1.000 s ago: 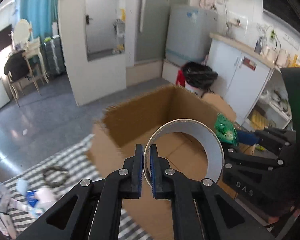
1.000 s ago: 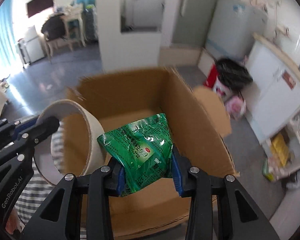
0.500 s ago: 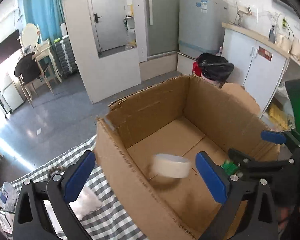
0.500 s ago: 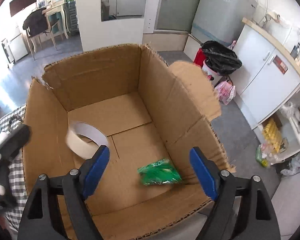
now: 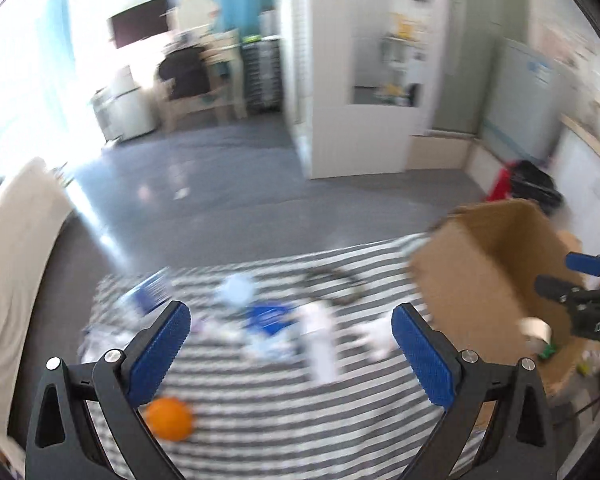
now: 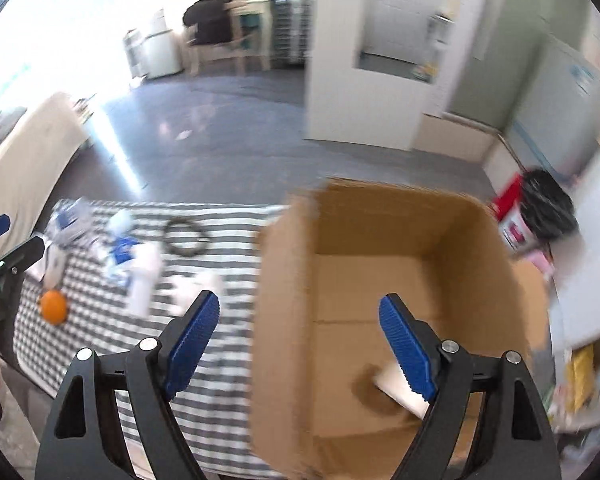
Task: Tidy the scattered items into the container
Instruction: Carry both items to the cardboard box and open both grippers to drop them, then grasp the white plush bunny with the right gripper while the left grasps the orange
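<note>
left wrist view: the left gripper (image 5: 288,340) has its jaws wide apart with nothing between them, hanging over the checked tablecloth (image 5: 284,432). everything's smeared with motion blur, but you can make out an orange ball (image 5: 169,418) just by the left finger, a white bottle-ish thing (image 5: 320,340), some blue and white packets (image 5: 270,318) and a dark ring (image 5: 340,284) further back. the cardboard box (image 5: 484,272) sits off to the right at the table's edge, with a white tape roll (image 5: 537,329) and a bit of green (image 5: 548,351) showing inside.

right wrist view: the right gripper (image 6: 300,336) is also spread open and empty, sitting over the near-left corner of the box (image 6: 380,280). the tape roll (image 6: 396,388) lies on the box floor, partly hidden behind the right finger. the ball (image 6: 53,307), bottle (image 6: 144,280) and ring (image 6: 186,236) are all on the cloth to the left.

my read: we're between drops, going for the next pickup. the next move needs a gripper lined up and lowered over one item, probably the ball or bottle, then squeezed shut.
</note>
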Motion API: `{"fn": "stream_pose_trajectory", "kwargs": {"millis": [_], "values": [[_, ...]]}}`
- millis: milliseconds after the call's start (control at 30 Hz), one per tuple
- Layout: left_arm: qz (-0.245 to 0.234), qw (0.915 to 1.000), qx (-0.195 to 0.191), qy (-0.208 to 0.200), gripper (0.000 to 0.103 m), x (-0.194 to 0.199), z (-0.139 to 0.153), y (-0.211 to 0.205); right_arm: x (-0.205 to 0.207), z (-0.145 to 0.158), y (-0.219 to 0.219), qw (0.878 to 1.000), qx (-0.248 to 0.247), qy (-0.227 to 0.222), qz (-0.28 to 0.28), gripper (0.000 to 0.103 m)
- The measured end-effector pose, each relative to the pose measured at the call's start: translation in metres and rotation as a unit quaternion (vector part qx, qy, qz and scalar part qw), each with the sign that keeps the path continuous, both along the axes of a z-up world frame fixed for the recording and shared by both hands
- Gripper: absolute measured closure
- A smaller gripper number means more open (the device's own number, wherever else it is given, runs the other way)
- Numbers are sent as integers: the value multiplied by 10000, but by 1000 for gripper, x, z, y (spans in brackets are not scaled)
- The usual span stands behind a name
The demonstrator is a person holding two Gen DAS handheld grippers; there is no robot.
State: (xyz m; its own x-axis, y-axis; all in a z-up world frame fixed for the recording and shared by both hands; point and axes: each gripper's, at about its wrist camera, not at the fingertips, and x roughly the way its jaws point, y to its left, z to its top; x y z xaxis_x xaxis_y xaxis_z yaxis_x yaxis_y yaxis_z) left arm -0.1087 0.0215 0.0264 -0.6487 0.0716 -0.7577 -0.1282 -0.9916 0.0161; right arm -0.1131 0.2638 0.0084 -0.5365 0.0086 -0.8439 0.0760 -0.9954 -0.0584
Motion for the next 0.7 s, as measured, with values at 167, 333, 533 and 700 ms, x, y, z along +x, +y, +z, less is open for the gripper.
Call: {"fn": "stream_pose_trajectory", "kwargs": {"millis": [167,333,533,700], "values": [[551,9980,-210,-241,0,10,-38,-63,-29,-39,-70,9973,201,-478,528,20],[661,9957,-323,-566,0,19,-82,-96,-47,-93,-101,9917,345,-1096,578,20],[617,9930,-418,-917,0,18,-120,-113,-61,-137,-111,9861,534,-1526,388,20],[559,9917,-538,-1027,0,8,-148,-114,-71,-153,-114,9833,669,-1669,295,20]]}}
